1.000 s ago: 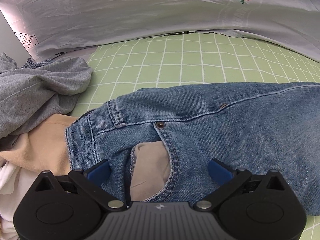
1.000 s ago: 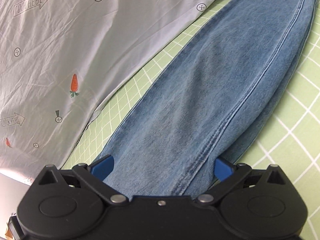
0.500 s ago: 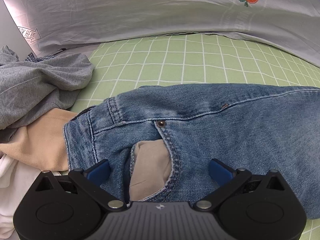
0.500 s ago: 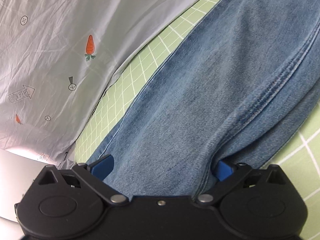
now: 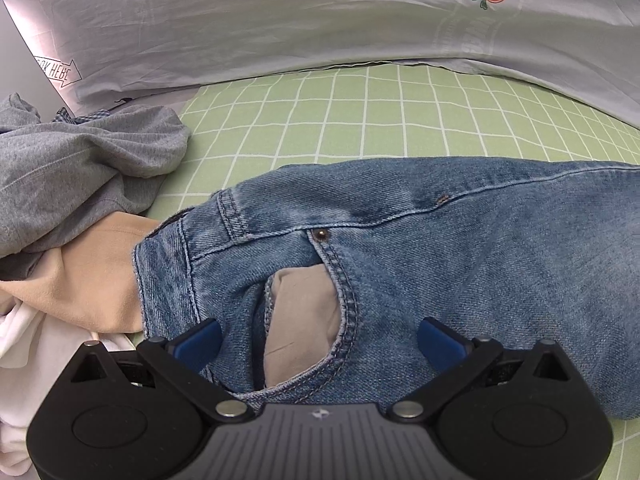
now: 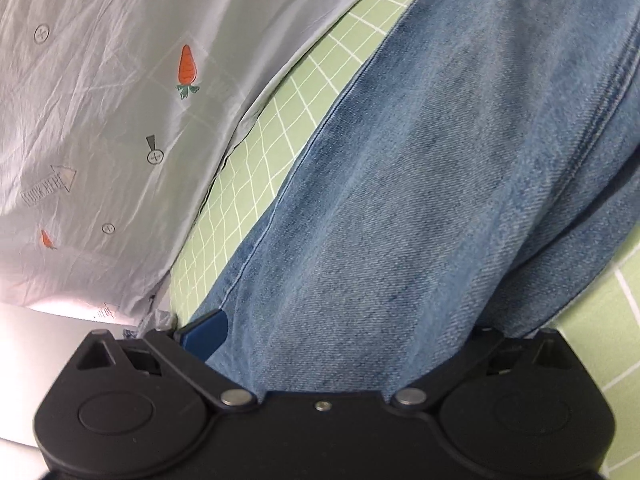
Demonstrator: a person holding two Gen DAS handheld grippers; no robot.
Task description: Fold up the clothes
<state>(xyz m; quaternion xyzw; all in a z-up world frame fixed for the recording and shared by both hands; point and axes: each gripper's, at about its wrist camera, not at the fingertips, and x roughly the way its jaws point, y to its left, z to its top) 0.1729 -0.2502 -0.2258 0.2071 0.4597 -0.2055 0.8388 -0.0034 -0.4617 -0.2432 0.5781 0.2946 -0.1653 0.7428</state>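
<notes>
Black hand-held gripper (image 5: 320, 340) — seemingly blue-padded.

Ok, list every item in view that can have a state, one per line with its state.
jeans: laid flat along the bed, front pocket gaping, lining showing
left gripper: open over the pocket
right gripper: open, denim between the fingers
grey garment: crumpled, unfolded
tan garment: bunched under the grey one
white garment: rumpled
pillow: lying on the bed behind the jeans

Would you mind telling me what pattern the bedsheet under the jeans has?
Light green with a white grid, clearest in the left wrist view: bedsheet.
</notes>
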